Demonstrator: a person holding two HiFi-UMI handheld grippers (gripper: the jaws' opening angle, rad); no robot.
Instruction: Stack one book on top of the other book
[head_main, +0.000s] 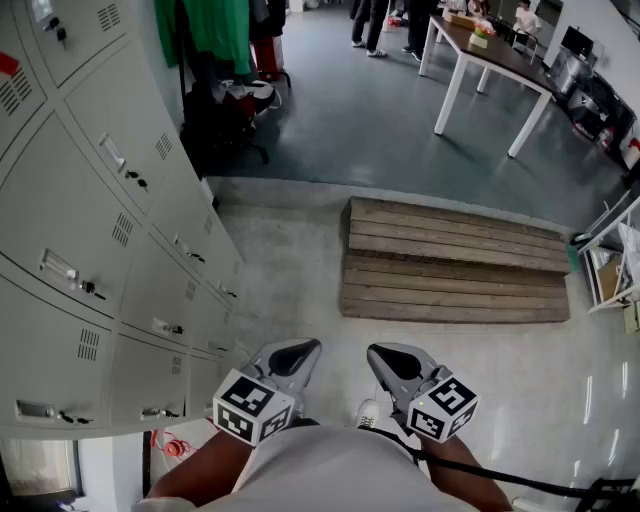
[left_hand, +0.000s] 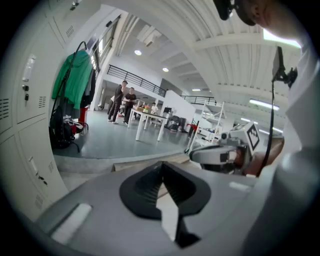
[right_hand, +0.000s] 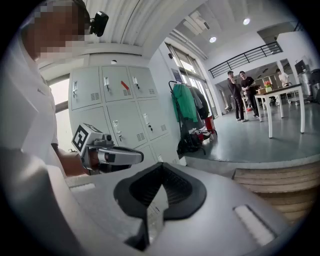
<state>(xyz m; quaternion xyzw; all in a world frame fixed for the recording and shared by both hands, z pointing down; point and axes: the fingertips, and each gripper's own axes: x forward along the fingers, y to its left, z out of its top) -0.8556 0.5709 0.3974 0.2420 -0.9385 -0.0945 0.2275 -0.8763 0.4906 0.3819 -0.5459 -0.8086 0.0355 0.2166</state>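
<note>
Workshop-type room, grey lockers (head_main: 110, 250) along the left side, no work surface within reach.

Left gripper (head_main: 303, 347): jaws pressed together, nothing between them. Right gripper (head_main: 376, 352): same, closed and empty. Both sit side by side near the person's waist, a gap between them, pointing forward and slightly down.

Ahead of them is pale floor, then a low wooden platform (head_main: 455, 260), which is bare. Further out there's a green garment (head_main: 215, 30) on a rack, a white table (head_main: 480, 60), and people standing near it.

No book shows in any view, so I can't place either one. The task looks not started.

Likely risks:
- Jaws arriving shut would shove a book instead of gripping it, so they need to spread before contact.
- The lockers are close on the left, so the left gripper could clip a handle on the way.
- The platform edge is a trip point if the books are beyond it.
</note>
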